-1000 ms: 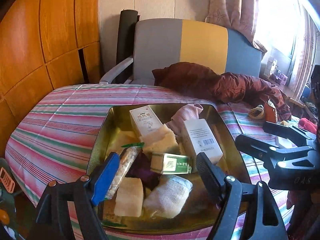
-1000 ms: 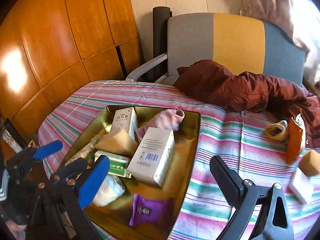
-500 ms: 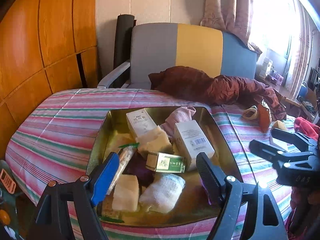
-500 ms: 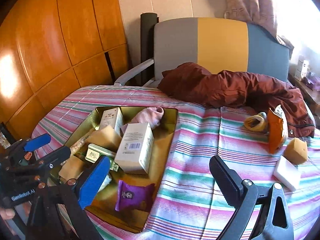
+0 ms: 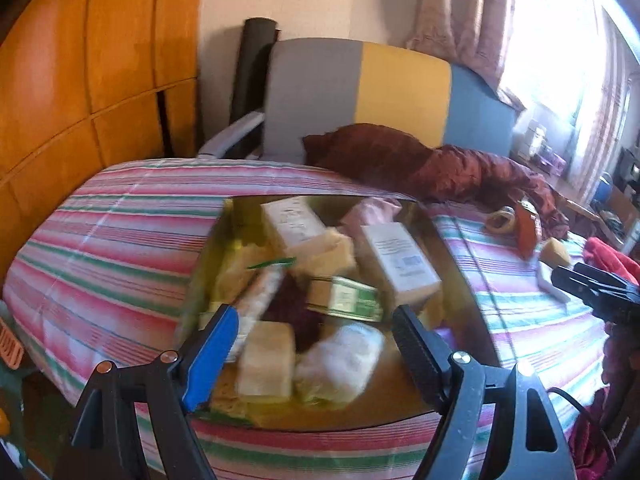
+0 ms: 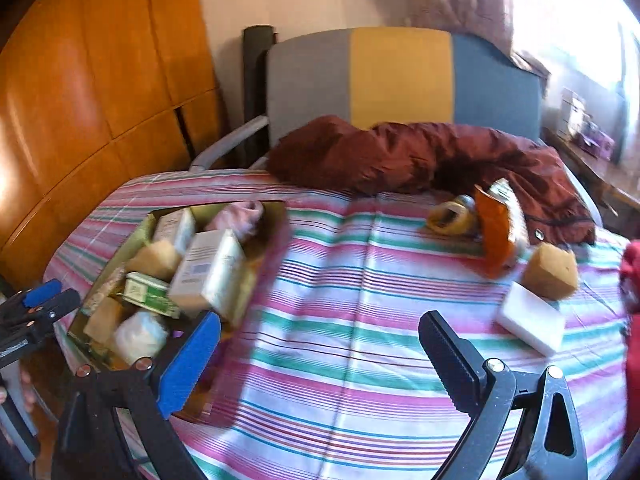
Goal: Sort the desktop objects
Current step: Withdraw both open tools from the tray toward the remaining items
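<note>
A gold metal tray (image 5: 460,264) sits on the striped tablecloth, holding white boxes (image 5: 396,260), a green box (image 5: 352,298), sponges (image 5: 266,360), a gauze roll (image 5: 340,360) and a pink cloth. It also shows in the right wrist view (image 6: 146,226). My left gripper (image 5: 316,344) is open and empty above the tray's near edge. My right gripper (image 6: 320,352) is open and empty over bare cloth right of the tray. On the cloth to the right lie a white block (image 6: 532,324), a tan sponge (image 6: 550,272), an orange packet (image 6: 496,236) and a tape roll (image 6: 450,216).
A dark red jacket (image 6: 420,156) lies at the table's far edge, before a grey, yellow and blue chair (image 6: 396,76). Wooden panels (image 6: 80,100) stand at left. A red cloth (image 6: 632,276) is at the right edge. The right gripper shows in the left wrist view (image 5: 592,284).
Both grippers have pulled back from the tray. The right gripper has swung right, from over the tray to over the open cloth, bringing the white block and sponge nearer. Both stay open.
</note>
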Tool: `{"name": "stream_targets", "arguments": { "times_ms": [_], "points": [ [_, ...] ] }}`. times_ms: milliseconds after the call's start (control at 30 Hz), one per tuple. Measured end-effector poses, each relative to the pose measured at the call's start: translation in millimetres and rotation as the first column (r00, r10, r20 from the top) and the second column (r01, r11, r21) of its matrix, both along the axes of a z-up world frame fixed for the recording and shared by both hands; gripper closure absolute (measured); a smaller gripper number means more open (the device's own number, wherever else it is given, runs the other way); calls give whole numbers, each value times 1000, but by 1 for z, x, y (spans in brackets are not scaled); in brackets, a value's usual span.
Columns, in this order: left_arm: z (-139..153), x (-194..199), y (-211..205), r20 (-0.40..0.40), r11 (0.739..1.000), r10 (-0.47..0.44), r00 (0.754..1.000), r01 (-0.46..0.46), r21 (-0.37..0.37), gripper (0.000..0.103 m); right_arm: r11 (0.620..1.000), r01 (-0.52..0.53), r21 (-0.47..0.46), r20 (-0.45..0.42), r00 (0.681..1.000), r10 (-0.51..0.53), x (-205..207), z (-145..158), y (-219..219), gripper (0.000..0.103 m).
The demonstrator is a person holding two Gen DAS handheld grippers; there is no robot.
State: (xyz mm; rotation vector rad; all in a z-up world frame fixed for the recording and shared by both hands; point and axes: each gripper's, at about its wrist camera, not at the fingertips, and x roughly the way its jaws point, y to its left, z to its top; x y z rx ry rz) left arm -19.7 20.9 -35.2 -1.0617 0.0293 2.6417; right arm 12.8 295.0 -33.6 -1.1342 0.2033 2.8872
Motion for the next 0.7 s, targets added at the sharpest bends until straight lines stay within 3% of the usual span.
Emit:
{"name": "stream_targets", "arguments": {
  "times_ms": [300,567,700],
  "points": [
    [7,1,52,-2,989,-150,989,150,20,23,977,204,-62,35,979,-202,22,-10,83,3],
    [12,2,98,-1,971,-241,971,241,-13,23,916,376,-139,58,927,-371,42,-18,157,3],
    [12,-2,118,25,961,-276,961,276,5,23,890,424,-165,92,906,-414,42,-30,183,3]
  ]
}}
